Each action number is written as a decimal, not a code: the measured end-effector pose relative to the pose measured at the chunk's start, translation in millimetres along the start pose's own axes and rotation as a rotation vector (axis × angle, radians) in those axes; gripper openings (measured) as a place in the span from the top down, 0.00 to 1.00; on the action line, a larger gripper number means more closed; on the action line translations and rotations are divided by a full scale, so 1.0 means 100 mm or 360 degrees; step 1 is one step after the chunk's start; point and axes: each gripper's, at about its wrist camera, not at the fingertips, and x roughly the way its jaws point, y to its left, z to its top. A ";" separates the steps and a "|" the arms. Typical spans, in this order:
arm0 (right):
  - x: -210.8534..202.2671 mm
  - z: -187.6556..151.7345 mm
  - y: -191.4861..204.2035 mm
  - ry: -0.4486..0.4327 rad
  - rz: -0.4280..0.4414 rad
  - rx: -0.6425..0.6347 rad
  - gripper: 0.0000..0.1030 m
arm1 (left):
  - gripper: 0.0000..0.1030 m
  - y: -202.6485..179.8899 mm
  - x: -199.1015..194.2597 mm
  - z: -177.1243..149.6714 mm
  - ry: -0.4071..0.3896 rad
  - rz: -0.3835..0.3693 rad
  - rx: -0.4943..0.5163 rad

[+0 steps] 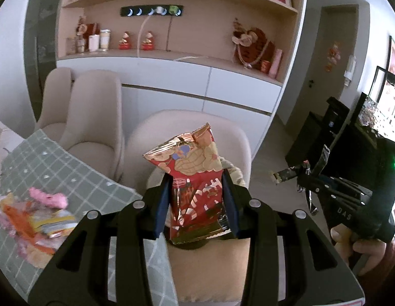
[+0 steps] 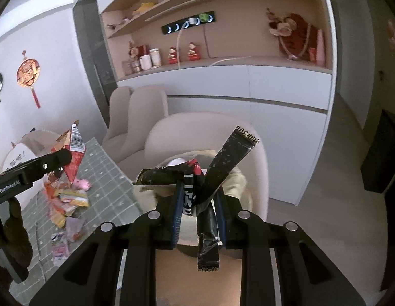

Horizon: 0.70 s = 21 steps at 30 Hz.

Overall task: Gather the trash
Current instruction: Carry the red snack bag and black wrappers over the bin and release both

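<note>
Right wrist view gives you the clearest writing: "GenRobot.AI" in white on the side of your left gripper (image 2: 58, 159), and a barcode on the back of the red snack packet (image 2: 75, 153) it carries. White characters run down the black wrappers (image 2: 197, 186) in your right gripper (image 2: 198, 199), too creased to read. In the left wrist view, "DAS" shows on the body of your right gripper (image 1: 303, 178); the red snack packet (image 1: 195, 176) has a small brand oval I cannot make out and peanut drawings above it.

Your left gripper (image 1: 196, 199) is clenched on the lower half of that packet, which stands upright between the blue pads, top well clear of them. Your right gripper is clamped on the black wrappers, ends fanning above and hanging below the fingers. More litter (image 2: 67, 199) lies on the green checked tablecloth (image 2: 108, 178) to the left, apart from both grippers.
</note>
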 end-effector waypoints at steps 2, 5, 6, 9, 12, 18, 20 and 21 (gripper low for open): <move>0.07 0.00 -0.12 0.0013 -0.0019 0.0008 0.77 | 0.66 -0.07 0.15 0.01 0.0020 -0.0008 0.0001; 0.17 0.00 -0.34 0.0033 -0.0028 0.0066 0.77 | 0.66 -0.13 0.38 0.04 0.0063 -0.0028 -0.0008; 0.19 0.00 -0.37 0.0035 -0.0031 0.0073 0.77 | 0.66 -0.15 0.46 0.05 0.0078 -0.0039 -0.0012; 0.28 0.03 -0.52 0.0045 -0.0055 0.0096 0.77 | 0.66 -0.07 0.79 0.10 0.0149 -0.0105 -0.0092; 0.39 0.03 -0.70 0.0059 -0.0063 0.0151 0.77 | 0.66 0.04 1.20 0.10 0.0224 -0.0137 -0.0165; 0.63 -0.03 -0.87 0.0135 -0.0081 0.0175 0.77 | 0.66 0.11 1.99 0.10 0.0429 -0.0105 -0.0176; 0.69 -0.05 -0.92 0.0152 -0.0085 0.0191 0.77 | 0.65 0.10 2.24 0.06 0.0527 -0.0076 -0.0168; 0.71 -0.05 -0.94 0.0157 -0.0086 0.0199 0.77 | 0.65 0.10 2.36 0.03 0.0577 -0.0080 -0.0173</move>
